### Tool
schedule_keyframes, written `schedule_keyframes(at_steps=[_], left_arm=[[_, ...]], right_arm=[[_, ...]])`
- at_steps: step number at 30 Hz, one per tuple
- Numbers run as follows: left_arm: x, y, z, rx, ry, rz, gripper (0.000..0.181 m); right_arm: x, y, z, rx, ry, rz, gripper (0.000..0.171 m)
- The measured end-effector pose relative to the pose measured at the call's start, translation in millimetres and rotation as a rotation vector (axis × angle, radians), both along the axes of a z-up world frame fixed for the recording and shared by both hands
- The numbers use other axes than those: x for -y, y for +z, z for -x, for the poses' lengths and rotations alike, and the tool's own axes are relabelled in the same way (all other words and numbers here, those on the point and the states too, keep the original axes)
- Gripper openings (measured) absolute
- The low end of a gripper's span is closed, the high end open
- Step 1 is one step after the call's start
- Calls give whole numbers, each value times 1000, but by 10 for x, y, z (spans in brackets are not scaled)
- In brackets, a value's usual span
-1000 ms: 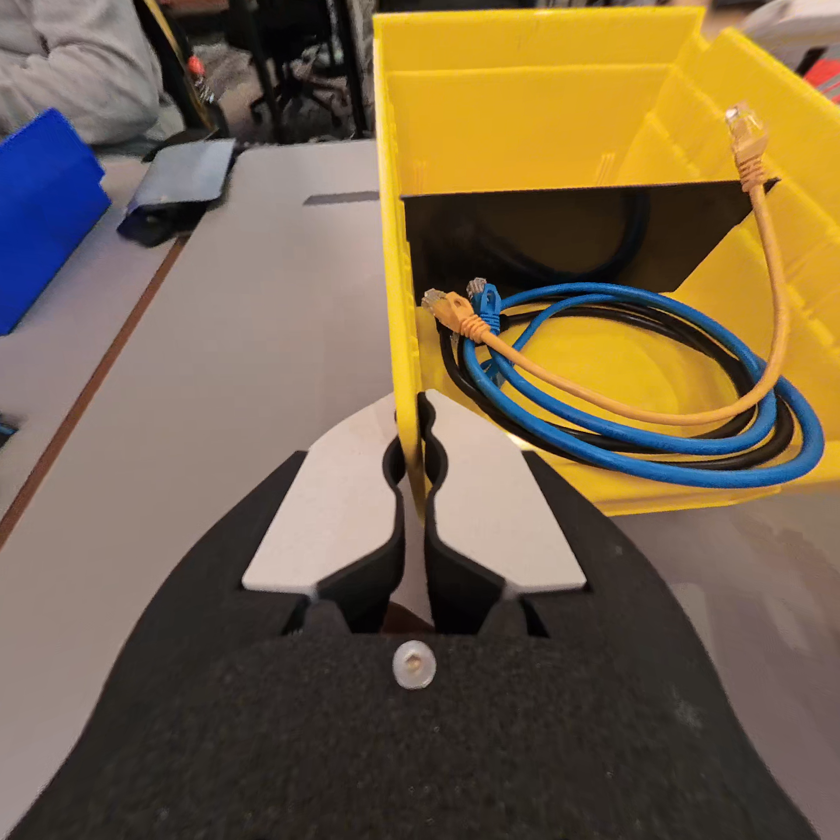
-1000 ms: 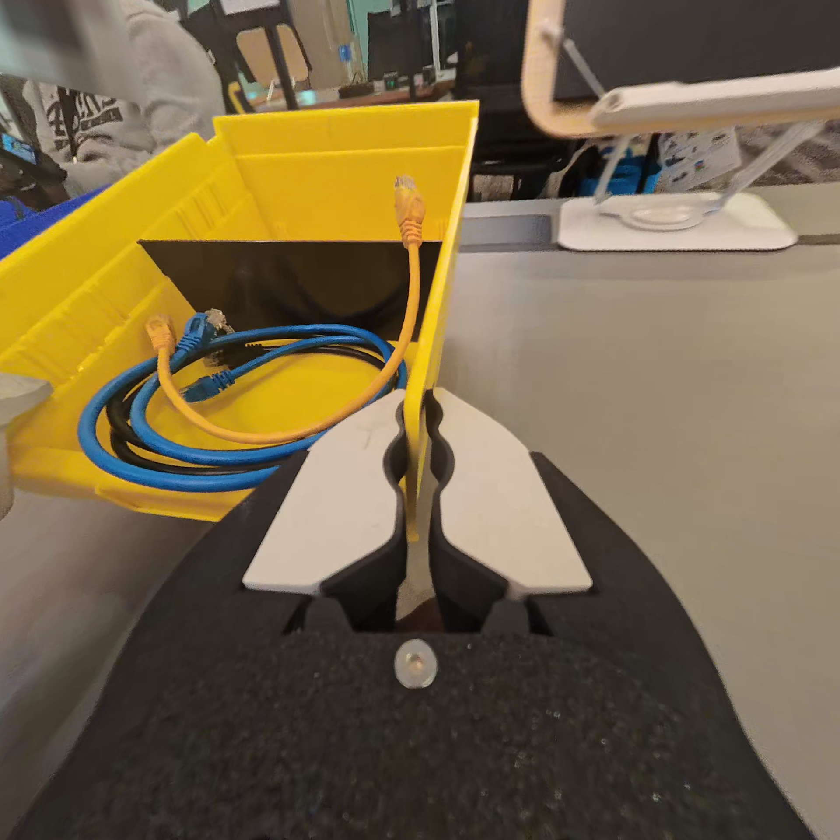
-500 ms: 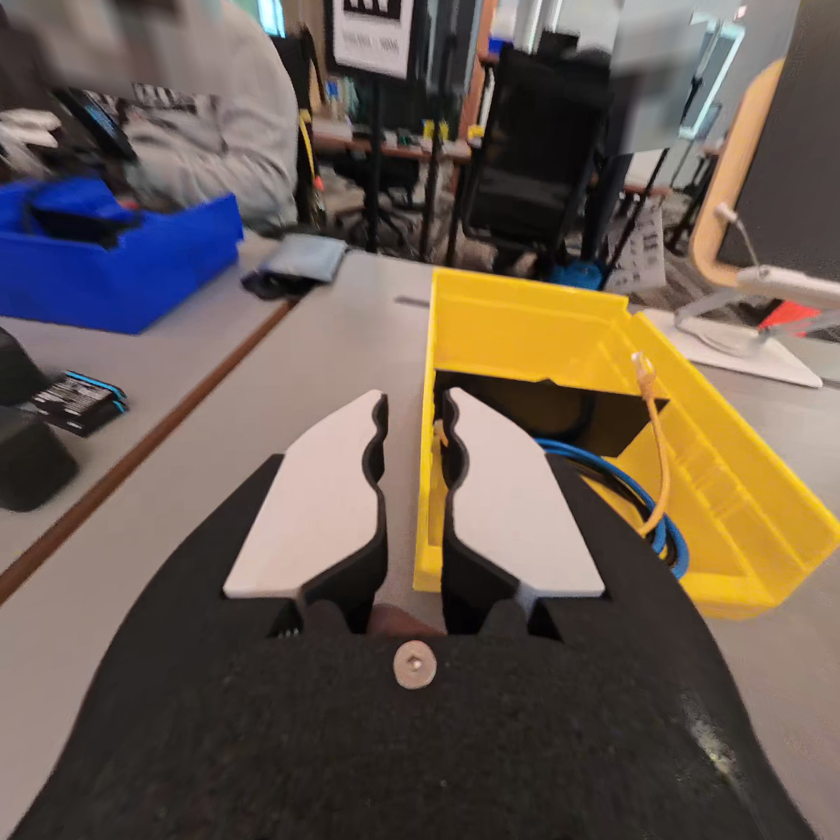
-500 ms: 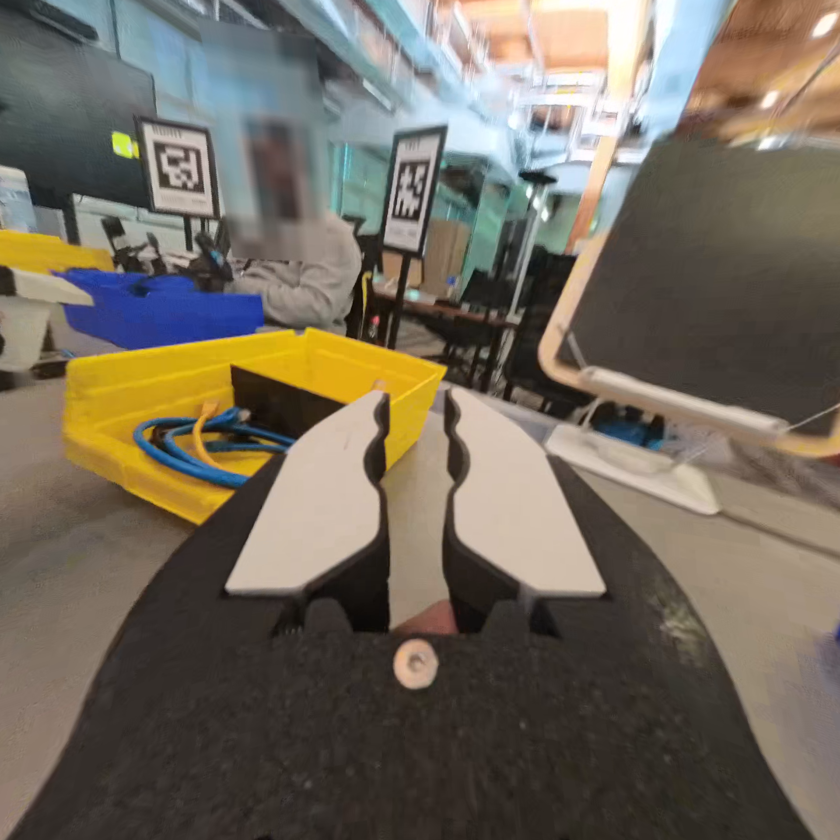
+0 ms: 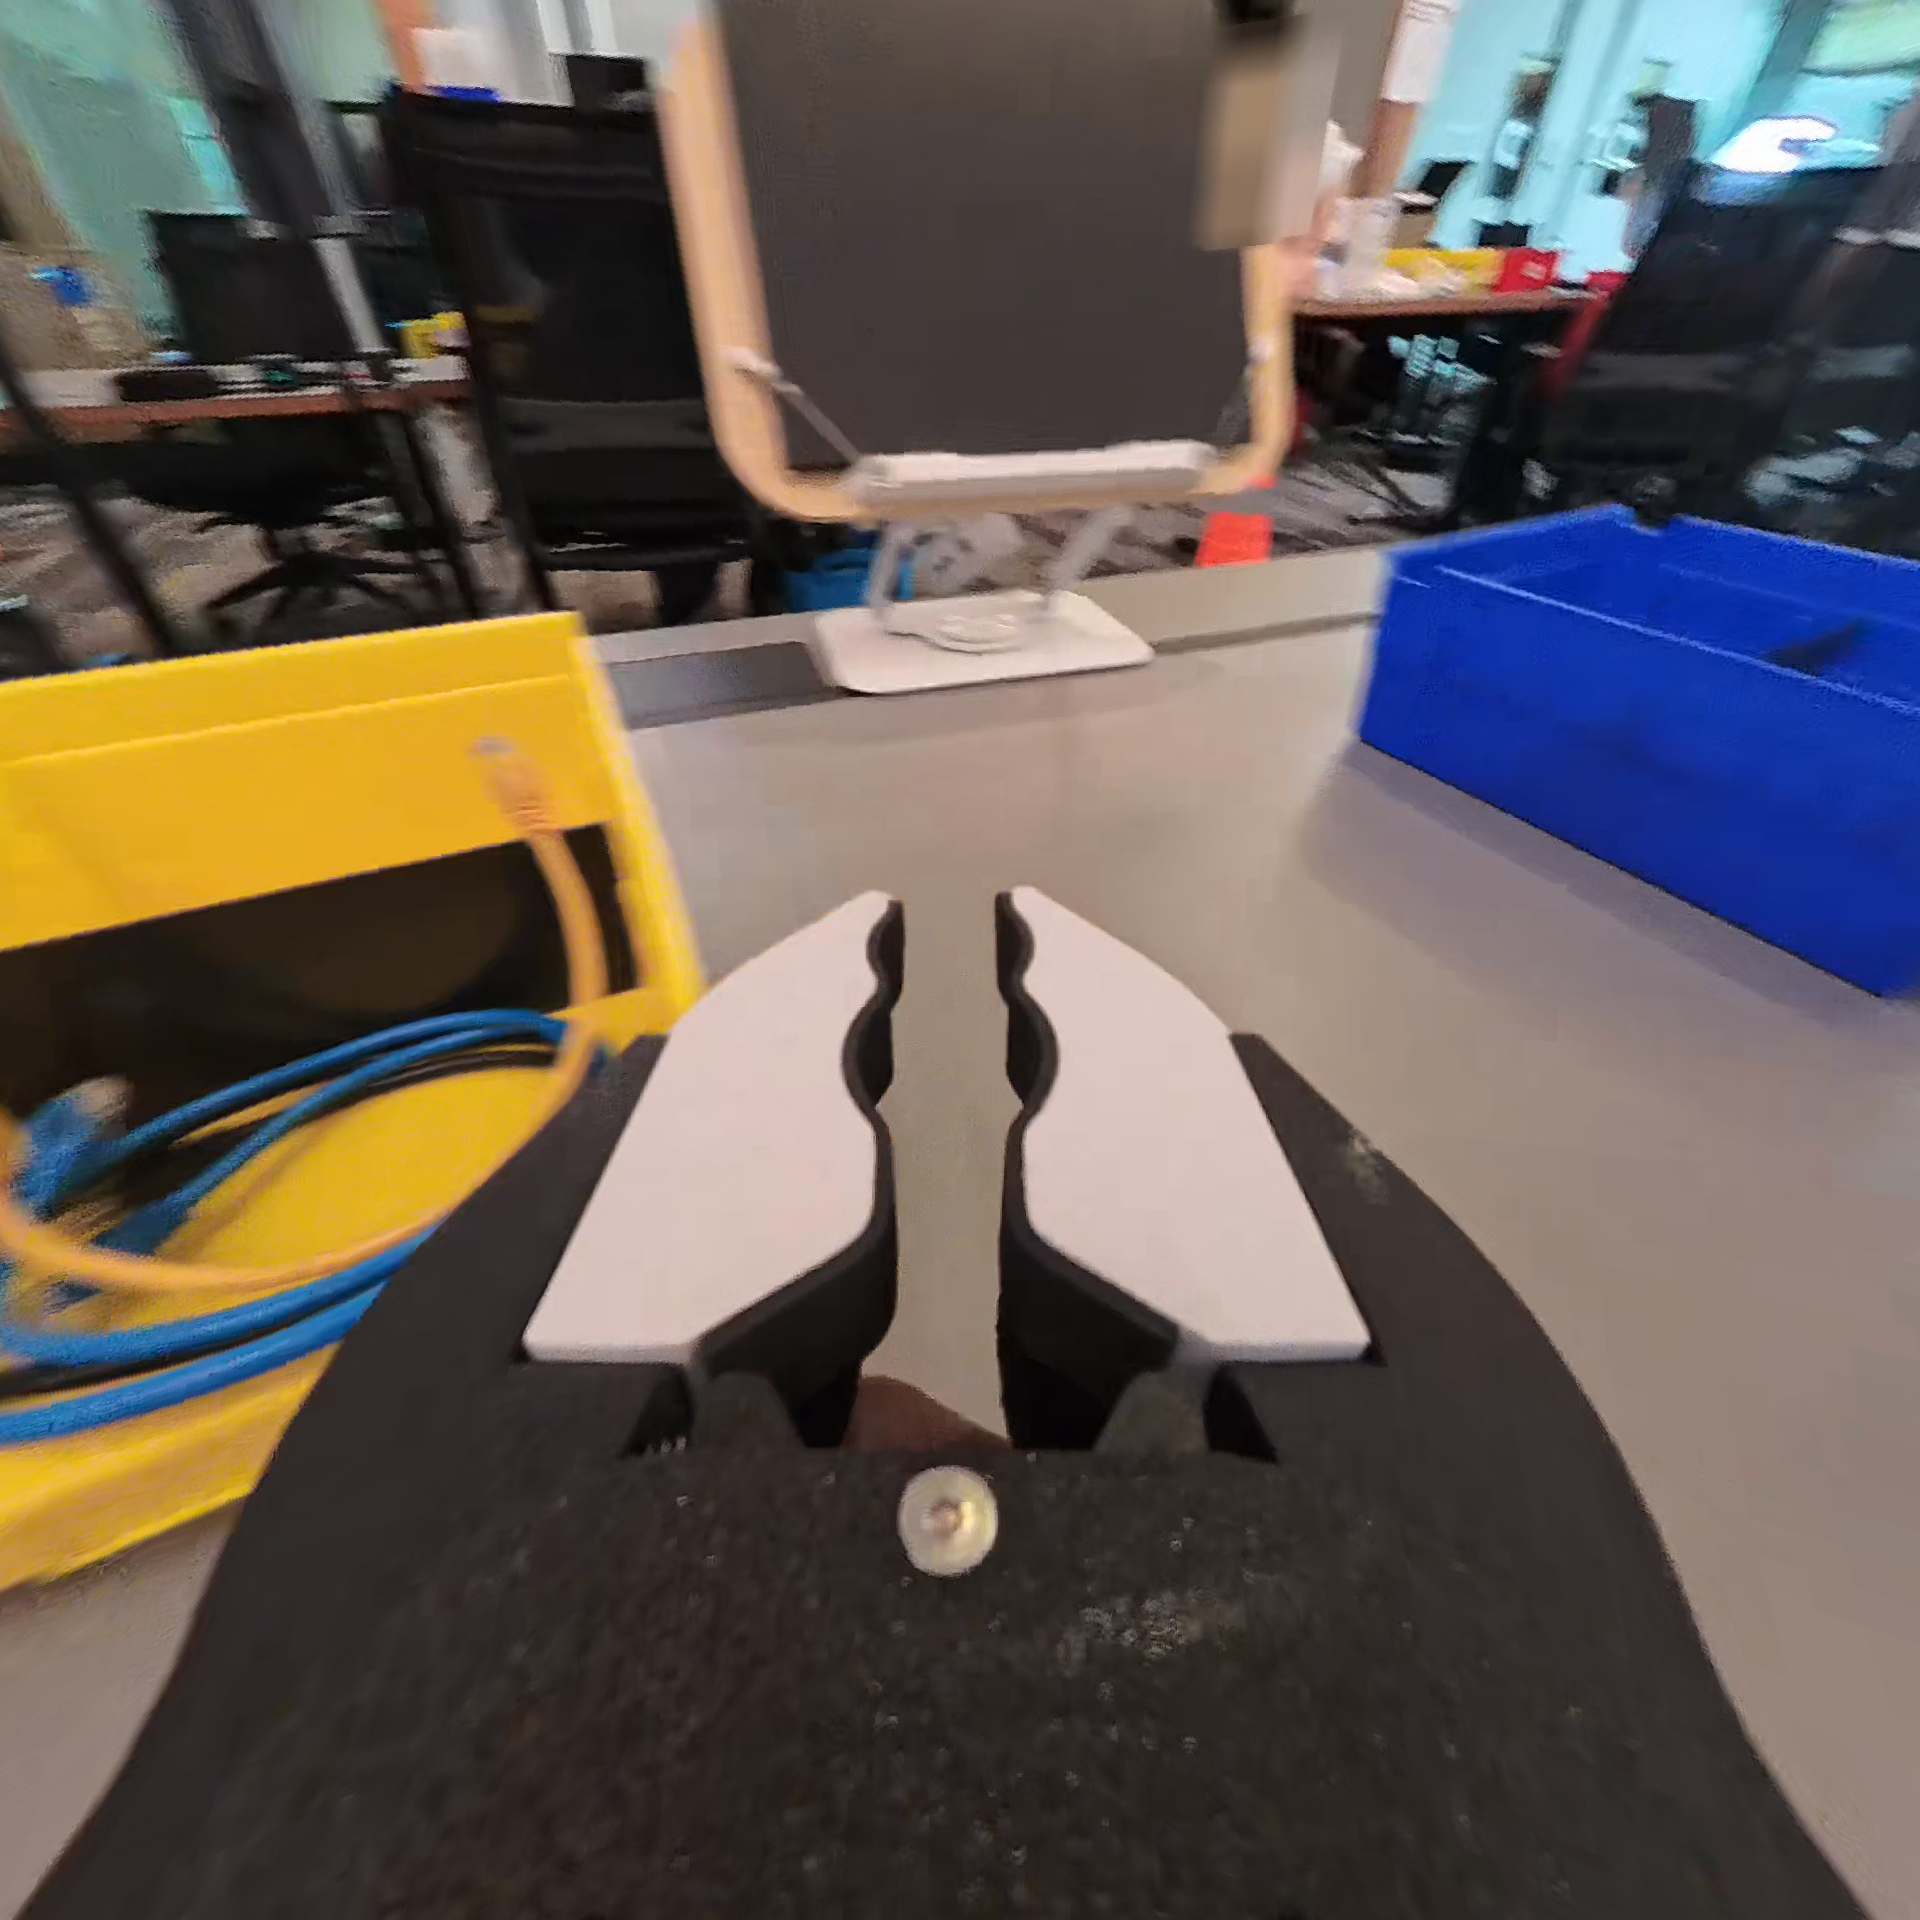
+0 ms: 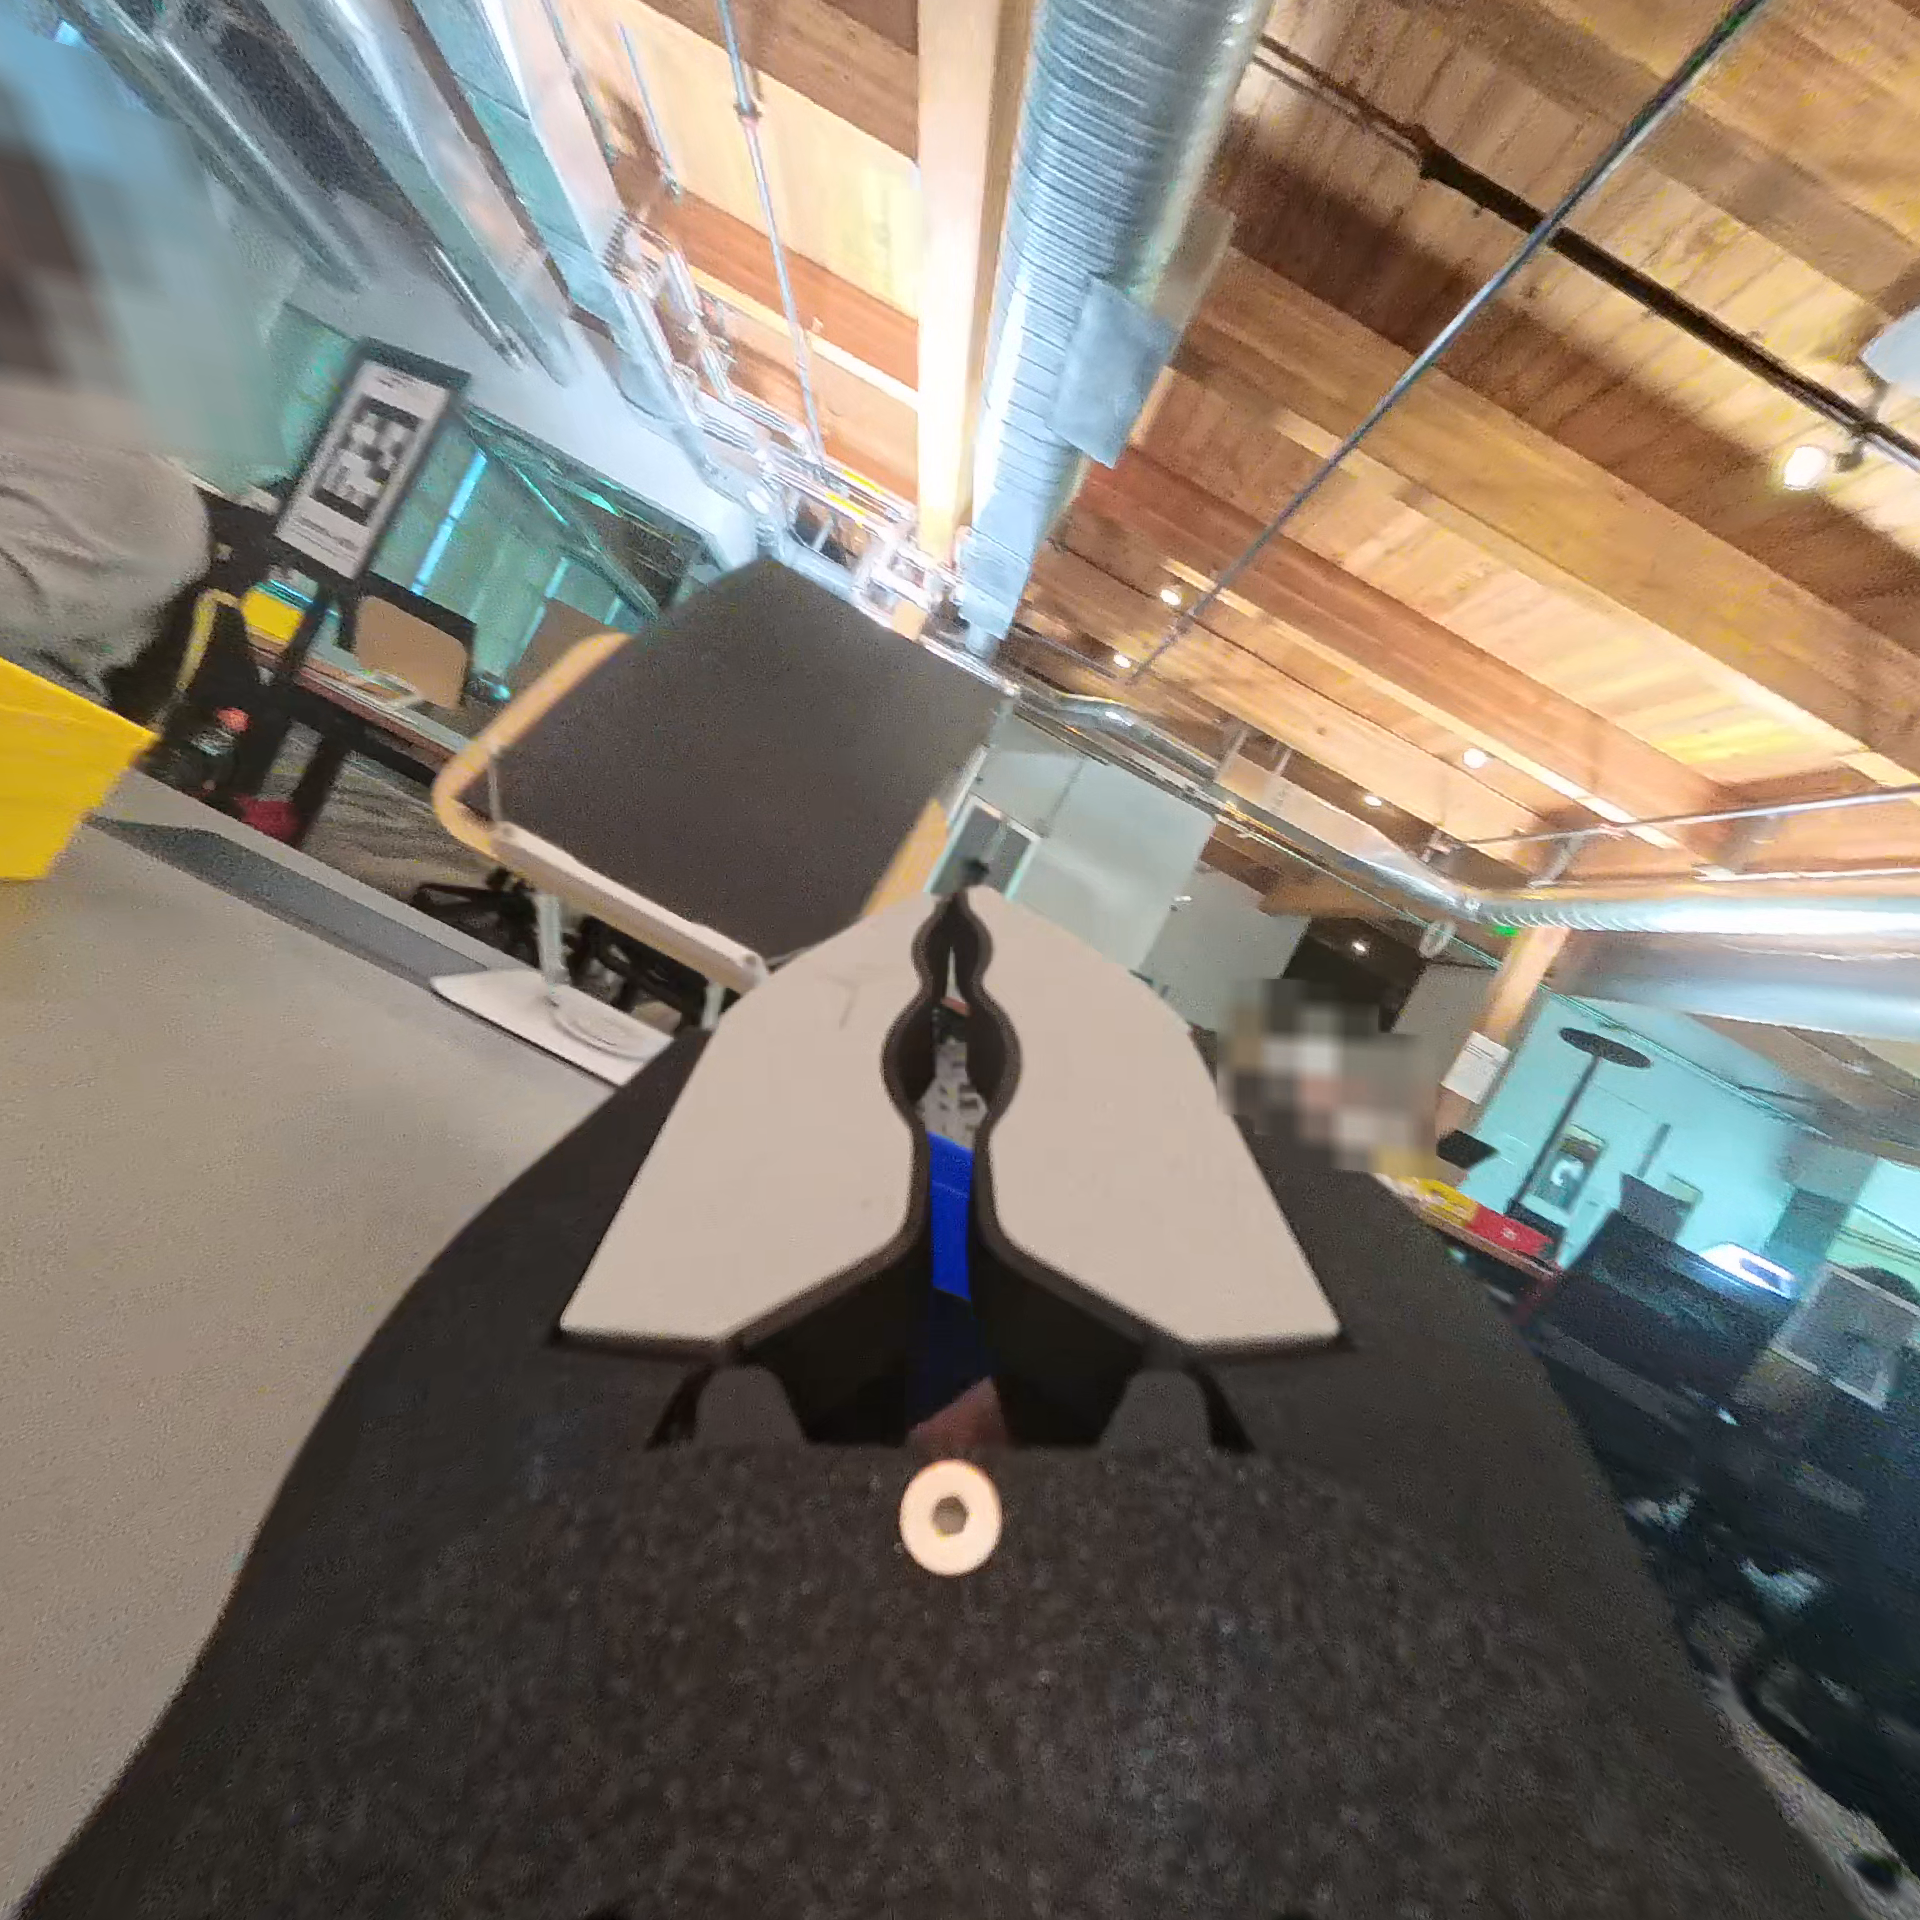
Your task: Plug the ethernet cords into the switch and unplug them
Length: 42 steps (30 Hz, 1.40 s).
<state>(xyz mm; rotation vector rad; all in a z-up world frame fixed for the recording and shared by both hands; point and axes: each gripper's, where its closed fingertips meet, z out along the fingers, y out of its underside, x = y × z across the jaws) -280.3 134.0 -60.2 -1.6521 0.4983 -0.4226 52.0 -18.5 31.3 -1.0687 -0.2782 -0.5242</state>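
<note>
Left gripper (image 5: pixel 945 914) spread, nothing between its fingers, held over the grey table (image 5: pixel 1143 831). Right gripper (image 6: pixel 961 914) pressed together at the tips, tilted up toward the ceiling. One yellow bin (image 5: pixel 312 748) at left, holding coiled ethernet cords: one orange cord (image 5: pixel 582 935), blue cords (image 5: pixel 260 1112) too blurred to count. One blue bin (image 5: pixel 1662 707) at right. No switch in either view.

A grey table (image 5: pixel 1195 831) is backed by black office chairs (image 5: pixel 582 343) and a dark panel (image 5: pixel 997 229) in a pale wooden frame. Overhead, a timber ceiling (image 6: pixel 1455 343) is crossed by a ribbed metal duct (image 6: pixel 1060 260) and dotted with small lights.
</note>
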Motion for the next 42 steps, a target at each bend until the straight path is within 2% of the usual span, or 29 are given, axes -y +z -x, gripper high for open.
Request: schedule_keyframes(at_steps=[5, 11, 15, 20, 23, 27, 32, 39, 42], left_arm=[[460, -161, -672, -128, -172, -11, 18], [713, -294, -968, -218, -268, -20, 18], [690, -351, -922, -247, -267, -9, 19], [648, -370, -881, -183, -275, 59, 19], [654, -375, -878, -201, -273, 47, 19], [684, -408, -923, -238, -283, 34, 19], [695, -448, -941, -283, -280, 18, 19], [690, -471, -934, -279, -280, 39, 19], [700, -467, -932, -283, -278, 34, 19]], right_arm=[[243, -216, -1061, -56, -202, 72, 0], [38, -885, -2045, -200, -391, 375, 0], [-30, -1123, -2159, -288, -371, 488, 5], [-134, -1254, -2175, -483, -252, 524, 13], [-284, -1376, -2214, -573, -185, 596, 24], [-456, -1531, -2265, -649, -132, 669, 9], [-376, -1523, -2503, -752, -199, 609, 9], [-414, -1538, -2409, -618, -188, 669, 4], [-468, -1541, -2455, -640, -139, 678, 4]])
